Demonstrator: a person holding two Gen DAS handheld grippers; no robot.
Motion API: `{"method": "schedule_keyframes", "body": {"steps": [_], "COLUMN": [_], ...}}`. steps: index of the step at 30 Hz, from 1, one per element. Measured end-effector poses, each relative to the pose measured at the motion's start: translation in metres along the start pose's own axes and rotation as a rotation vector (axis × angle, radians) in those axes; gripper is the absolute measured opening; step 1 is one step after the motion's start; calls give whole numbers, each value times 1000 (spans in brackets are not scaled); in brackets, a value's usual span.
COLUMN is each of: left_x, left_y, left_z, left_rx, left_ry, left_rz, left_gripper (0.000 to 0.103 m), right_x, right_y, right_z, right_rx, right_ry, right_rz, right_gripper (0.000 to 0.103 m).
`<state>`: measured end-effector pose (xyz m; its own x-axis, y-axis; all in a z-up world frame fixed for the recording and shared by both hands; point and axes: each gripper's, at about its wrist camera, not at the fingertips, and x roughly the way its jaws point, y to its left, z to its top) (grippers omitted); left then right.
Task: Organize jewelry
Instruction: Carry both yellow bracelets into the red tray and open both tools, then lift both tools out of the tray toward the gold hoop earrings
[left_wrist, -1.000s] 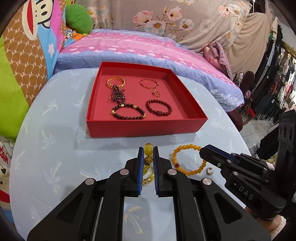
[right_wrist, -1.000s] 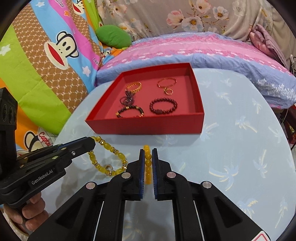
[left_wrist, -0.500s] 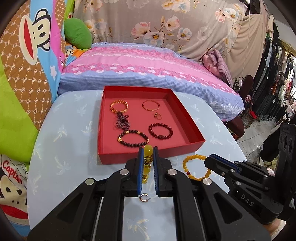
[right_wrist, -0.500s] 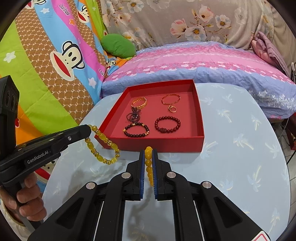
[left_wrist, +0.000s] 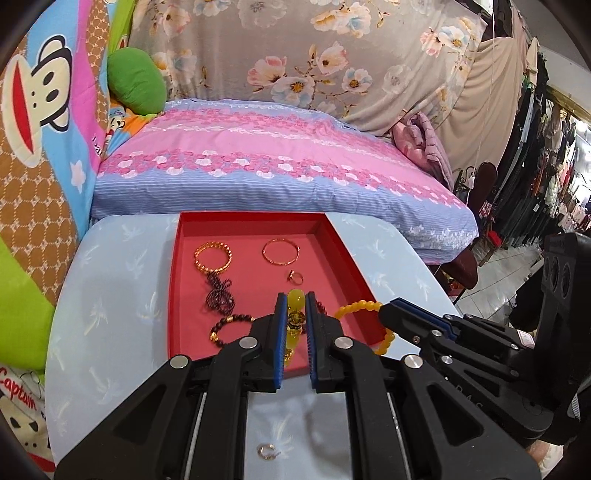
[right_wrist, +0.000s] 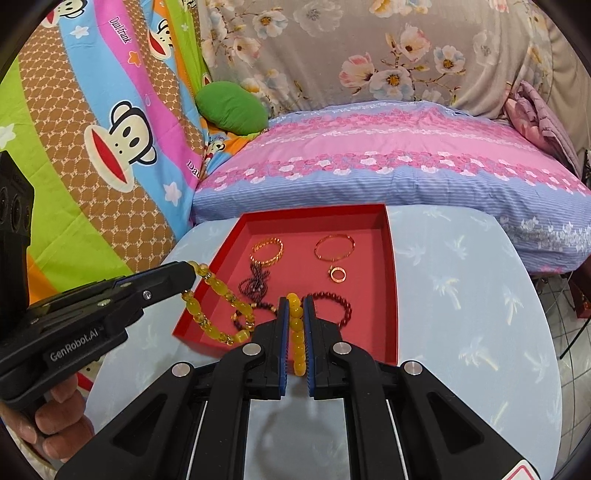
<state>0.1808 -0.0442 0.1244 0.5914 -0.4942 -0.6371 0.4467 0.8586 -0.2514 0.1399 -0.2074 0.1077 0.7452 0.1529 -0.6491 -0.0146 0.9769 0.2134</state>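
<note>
Both grippers carry yellow bracelets above the red tray

The left gripper (left_wrist: 294, 319) clamps a chunky yellow bracelet (right_wrist: 216, 310), the right gripper (right_wrist: 295, 325) an amber bead bracelet (left_wrist: 364, 321), over the red tray's (left_wrist: 360, 275) near edge on a pale-blue palm-print table (right_wrist: 469, 295); a pink-and-blue pillow (left_wrist: 266, 173) lies behind.

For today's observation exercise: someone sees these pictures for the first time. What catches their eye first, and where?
The red tray on the pale blue table stands out, with bracelets and a ring inside. Above its near edge, the left gripper holds a chunky yellow bead bracelet, and the right gripper an orange-yellow bead bracelet.
</note>
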Motion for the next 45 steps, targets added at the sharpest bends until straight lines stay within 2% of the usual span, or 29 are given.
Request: {"method": "schedule_keyframes", "body": {"steps": [8, 15, 18, 22, 28, 29, 35, 45], "left_x": [58, 118, 140, 156, 155, 155, 148, 127], "left_y": [18, 38, 43, 51, 56, 55, 55, 48], "left_z": [29, 37, 34, 26, 21, 21, 19, 12], "left_rx": [-44, -91, -80, -47, -21, -12, -8, 2], "left_ry": [49, 111, 150, 203, 203, 203, 172, 135], "left_rz": [-48, -75, -34, 104, 226, 247, 285, 327], "left_gripper": [9, 9, 9, 10, 10, 15, 30, 35], "right_x": [50, 105, 125, 135, 143, 143, 135, 107], "right_y": [-11, -35, -44, -48, -45, -44, -45, -37], "right_z": [34, 42, 38, 32, 26, 26, 23, 20], "right_rx": [19, 95, 108, 101, 46, 39, 35, 35], "right_ry": [35, 102, 135, 163, 174, 173, 147, 108], "right_rz": [6, 19, -12, -62, -141, -154, -186, -158], "right_gripper": [7, 7, 7, 7, 8, 8, 17, 20]}}
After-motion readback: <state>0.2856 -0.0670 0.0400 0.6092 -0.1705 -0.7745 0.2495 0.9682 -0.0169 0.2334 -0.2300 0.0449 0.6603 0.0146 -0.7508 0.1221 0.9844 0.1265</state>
